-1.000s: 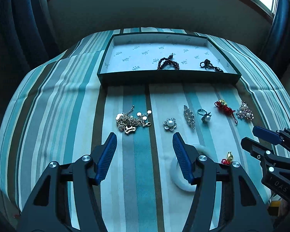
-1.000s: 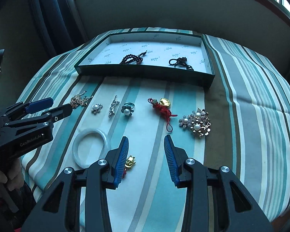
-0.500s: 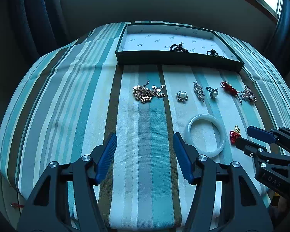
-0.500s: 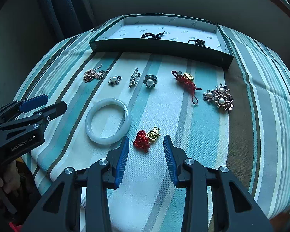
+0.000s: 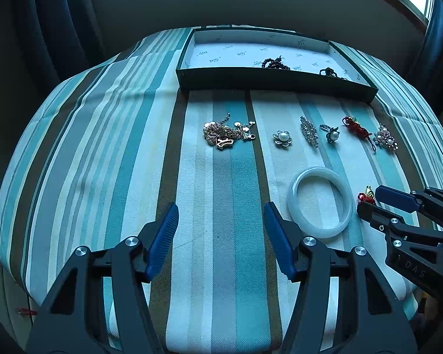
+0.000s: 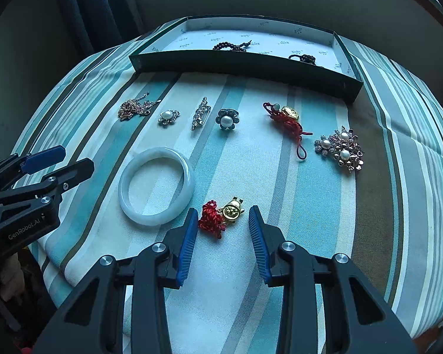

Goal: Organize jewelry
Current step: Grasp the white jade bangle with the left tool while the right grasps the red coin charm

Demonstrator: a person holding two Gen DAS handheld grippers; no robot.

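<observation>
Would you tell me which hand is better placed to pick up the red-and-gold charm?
Right: the right tool straddles the red-and-gold charm, jaws closing. The left tool is over bare cloth.

A striped cloth (image 5: 109, 159) in teal, white and brown covers the table — dark curtains (image 5: 59, 14) hang behind.

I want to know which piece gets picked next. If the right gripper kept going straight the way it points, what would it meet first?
Most likely the red-knot gold charm, lying just ahead of the right gripper, whose jaws are closing. Depth is uncertain.
</observation>
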